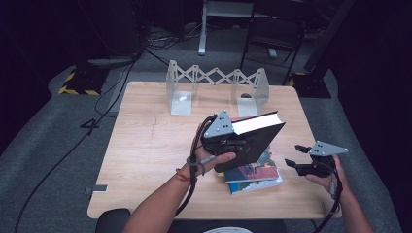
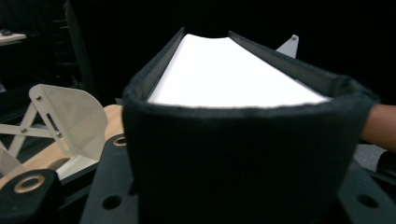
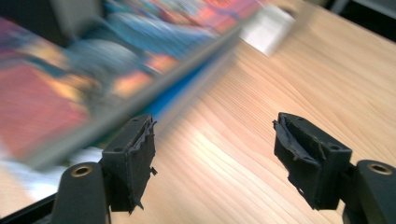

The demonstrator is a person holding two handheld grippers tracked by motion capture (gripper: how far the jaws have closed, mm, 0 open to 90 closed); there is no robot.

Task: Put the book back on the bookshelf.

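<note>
Books are being sorted: the left tool (image 1: 232,141) is clamping a thick black hardcover book (image 1: 257,138) by its spine, lifting it above the colourful paperback stack (image 1: 253,174). The right tool (image 1: 300,156), jaws apart and empty, is hovering beside that stack, likely ready to steady it.

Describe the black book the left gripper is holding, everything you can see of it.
The black book is a thick hardback with a matte, cloth-like black cover and a bright white page block. It is closed and lifted off the table, tilted, with its white page edge facing up and toward the folding metal rack. The left gripper clamps it at the spine end, the jaws on either cover. It hangs above the colourful books lying flat below, apparently clear of them.
</note>
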